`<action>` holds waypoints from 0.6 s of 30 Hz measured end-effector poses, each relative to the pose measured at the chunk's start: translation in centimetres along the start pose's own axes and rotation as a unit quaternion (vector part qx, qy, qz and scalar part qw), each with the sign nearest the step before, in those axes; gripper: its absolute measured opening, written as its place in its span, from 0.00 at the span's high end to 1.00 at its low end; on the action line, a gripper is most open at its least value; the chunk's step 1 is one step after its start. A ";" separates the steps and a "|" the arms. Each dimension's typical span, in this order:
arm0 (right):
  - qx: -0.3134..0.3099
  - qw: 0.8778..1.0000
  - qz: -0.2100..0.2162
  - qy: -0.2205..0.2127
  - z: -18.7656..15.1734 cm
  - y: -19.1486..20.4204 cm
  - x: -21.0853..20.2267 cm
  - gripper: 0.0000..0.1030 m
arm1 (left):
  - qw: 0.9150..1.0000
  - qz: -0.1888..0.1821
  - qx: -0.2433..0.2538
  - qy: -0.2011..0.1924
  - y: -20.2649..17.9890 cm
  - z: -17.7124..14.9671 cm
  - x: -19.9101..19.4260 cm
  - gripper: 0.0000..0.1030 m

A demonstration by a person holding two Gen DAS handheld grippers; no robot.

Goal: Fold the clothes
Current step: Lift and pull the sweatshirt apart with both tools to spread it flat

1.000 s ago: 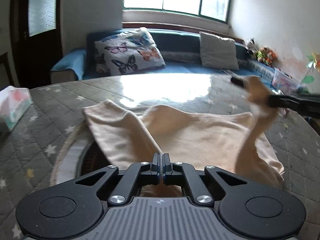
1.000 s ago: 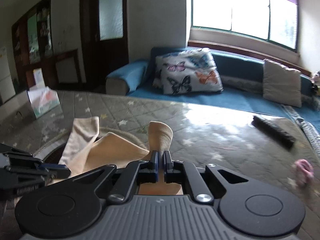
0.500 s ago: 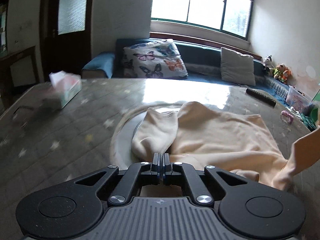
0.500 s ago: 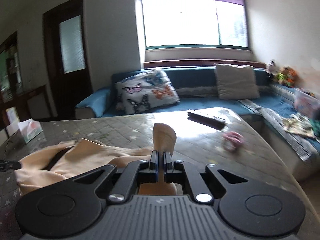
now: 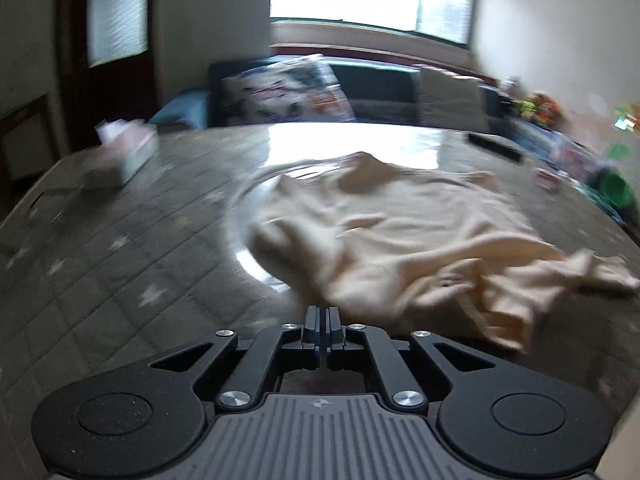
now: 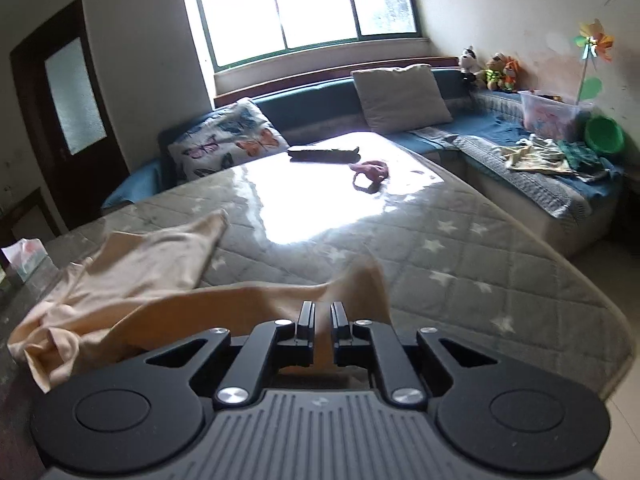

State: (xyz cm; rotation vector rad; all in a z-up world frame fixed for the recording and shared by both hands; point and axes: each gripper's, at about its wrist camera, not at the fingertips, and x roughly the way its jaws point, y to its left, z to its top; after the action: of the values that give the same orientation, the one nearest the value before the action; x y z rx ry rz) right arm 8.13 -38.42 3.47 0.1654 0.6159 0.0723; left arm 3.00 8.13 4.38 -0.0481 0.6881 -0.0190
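A cream garment point(image 5: 400, 232) lies crumpled across the grey star-quilted table point(image 5: 100, 248). My left gripper point(image 5: 321, 312) is shut at the garment's near corner, which runs to a point at the fingertips; this view is blurred. In the right wrist view the garment point(image 6: 152, 280) spreads to the left, and one end rises in a fold in front of my right gripper point(image 6: 322, 312). Its jaws are opening, with a visible gap that the cream fabric still fills.
A tissue box point(image 5: 132, 152) stands at the table's far left. A black brush-like bar point(image 6: 324, 153) and a small pink item point(image 6: 370, 170) lie at the far side. A blue sofa point(image 6: 540, 172) with cushions wraps around behind and to the right. The table's right edge point(image 6: 592, 300) is close.
Both views swung across the room. The garment's raised end came down from the right gripper's lift toward the table, and the right jaws parted. The left gripper drew back to the garment's near corner.
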 end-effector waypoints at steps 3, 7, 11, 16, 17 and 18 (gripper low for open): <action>0.000 1.000 -0.010 -0.012 0.1 -0.2 -1.0 0.89 | 0.998 -0.030 0.045 -0.013 -2.6 0.4 0.1 0.95; -0.018 1.000 -0.008 -0.011 0.3 0.4 -0.9 0.70 | 0.994 -0.050 0.092 -0.011 -5.7 0.9 1.6 0.80; -0.029 1.000 -0.003 0.008 0.3 1.4 0.5 0.70 | 0.991 -0.064 0.121 -0.007 -7.4 1.3 3.3 0.73; -0.044 0.999 0.007 0.024 0.3 2.3 2.1 0.69 | 0.986 -0.063 0.156 0.013 -8.4 0.8 5.4 0.79; -0.047 0.999 0.006 0.027 0.4 2.3 2.4 0.69 | 0.985 -0.064 0.159 0.015 -8.4 0.6 5.5 0.86; -0.052 0.998 0.004 0.028 0.4 2.4 2.7 0.67 | 0.985 -0.065 0.160 0.016 -8.4 0.4 5.4 0.88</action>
State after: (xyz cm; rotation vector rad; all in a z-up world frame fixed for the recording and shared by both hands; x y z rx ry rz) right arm 10.51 -35.83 2.72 0.0656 0.6664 0.1168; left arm 7.45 -0.38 1.70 0.2170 0.7058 -0.2569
